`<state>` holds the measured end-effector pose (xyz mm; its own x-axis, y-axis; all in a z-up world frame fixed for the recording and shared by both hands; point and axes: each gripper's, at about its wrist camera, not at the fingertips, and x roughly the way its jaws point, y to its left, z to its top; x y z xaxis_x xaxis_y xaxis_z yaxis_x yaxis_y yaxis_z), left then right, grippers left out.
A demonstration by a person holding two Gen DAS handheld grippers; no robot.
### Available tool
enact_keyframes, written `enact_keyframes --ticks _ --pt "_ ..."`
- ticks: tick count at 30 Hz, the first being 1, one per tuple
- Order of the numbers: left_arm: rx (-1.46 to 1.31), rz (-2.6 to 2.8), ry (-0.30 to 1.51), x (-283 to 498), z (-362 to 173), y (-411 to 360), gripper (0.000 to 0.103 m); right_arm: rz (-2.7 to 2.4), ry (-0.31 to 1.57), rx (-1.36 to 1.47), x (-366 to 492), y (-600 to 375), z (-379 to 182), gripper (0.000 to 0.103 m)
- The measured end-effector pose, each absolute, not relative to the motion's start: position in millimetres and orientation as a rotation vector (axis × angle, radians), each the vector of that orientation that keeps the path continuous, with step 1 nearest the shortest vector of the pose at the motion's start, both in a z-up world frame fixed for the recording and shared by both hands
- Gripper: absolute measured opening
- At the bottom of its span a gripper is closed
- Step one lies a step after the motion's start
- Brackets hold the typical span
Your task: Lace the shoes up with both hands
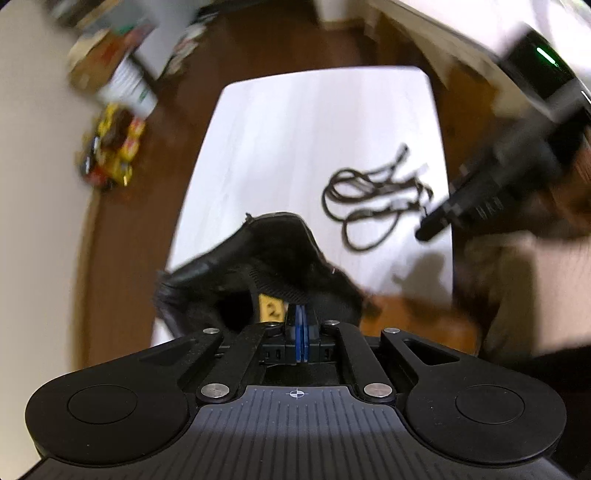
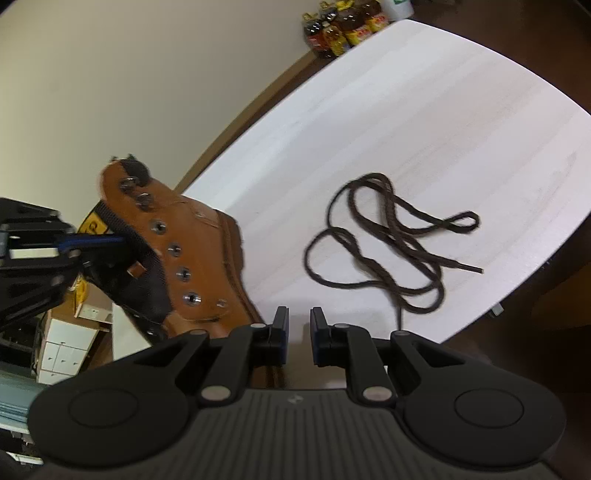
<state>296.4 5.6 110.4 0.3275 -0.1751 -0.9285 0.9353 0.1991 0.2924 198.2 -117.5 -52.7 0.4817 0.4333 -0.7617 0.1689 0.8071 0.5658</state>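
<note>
Left gripper [image 2: 122, 240] of mine is clamped on the black pull strap [image 2: 147, 266] at the back of the brown boot [image 2: 207, 266], its blue pads pressed together on the webbing. That boot is tipped up at the table's [image 2: 424, 110] near left corner, its long axis slanting, collar raised toward the wall and sole along the table's left edge, eyelets [image 2: 183, 274] facing my right camera. My right gripper [image 2: 298, 328] hangs unclenched with nothing between its pads, just beside the boot at the near edge. A dark lace [image 2: 391, 240] lies loose in loops on the middle of the table, well apart from the boot, one tip pointing toward the right edge. Beyond the far corner I see bottles [image 2: 343, 29] on the floor; boxes [image 2: 70, 343] sit below the left side.
</note>
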Motion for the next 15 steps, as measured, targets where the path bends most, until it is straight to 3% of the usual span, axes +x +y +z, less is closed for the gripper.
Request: enact_keyframes --ticks 7,15 --pt "1.315 -1.118 0.818 312 93 -4 0.004 0.192 1.048 0.652 196 -103 -49 0.015" --pt "1.364 -1.222 0.739 352 58 -4 0.006 0.101 0.976 0.707 170 -79 -32 0.015"
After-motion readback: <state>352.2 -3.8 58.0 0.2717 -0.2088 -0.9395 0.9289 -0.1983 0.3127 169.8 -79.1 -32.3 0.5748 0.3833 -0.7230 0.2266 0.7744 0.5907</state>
